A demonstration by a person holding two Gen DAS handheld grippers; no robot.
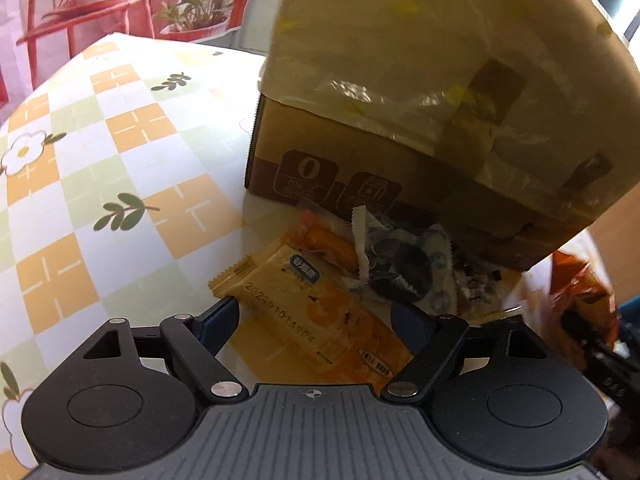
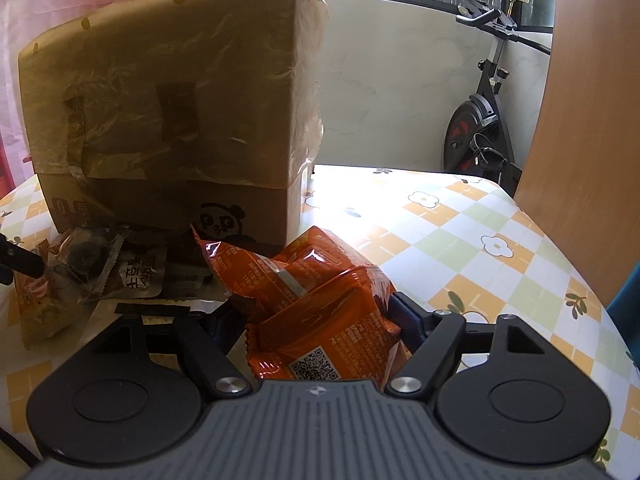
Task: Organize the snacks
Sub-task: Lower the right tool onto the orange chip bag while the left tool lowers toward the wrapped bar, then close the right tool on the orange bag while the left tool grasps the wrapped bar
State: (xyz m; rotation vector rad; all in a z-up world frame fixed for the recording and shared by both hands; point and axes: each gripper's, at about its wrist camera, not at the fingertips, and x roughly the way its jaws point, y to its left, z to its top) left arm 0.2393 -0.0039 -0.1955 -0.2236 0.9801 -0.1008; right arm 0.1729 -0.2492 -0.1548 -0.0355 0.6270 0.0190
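Observation:
A yellow-orange snack packet (image 1: 320, 320) lies flat on the table between the fingers of my left gripper (image 1: 320, 316). Its jaws stand apart on either side of the packet and are open. Just beyond lie a clear packet of dark cookies (image 1: 400, 264) and a small orange packet (image 1: 328, 244), all in front of a tall cardboard box (image 1: 400, 100). My right gripper (image 2: 320, 316) is shut on a bunch of orange foil snack packets (image 2: 320, 304), right of the box (image 2: 168, 100). The cookie packet (image 2: 86, 260) and a brown packet (image 2: 140, 276) lie to its left.
The round table wears a checked flower tablecloth (image 1: 100, 160), with open cloth (image 2: 480, 240) right of the box. The box's taped flaps stand up high. An exercise bike (image 2: 480, 120) and a wooden panel (image 2: 592, 120) stand beyond the table's far edge.

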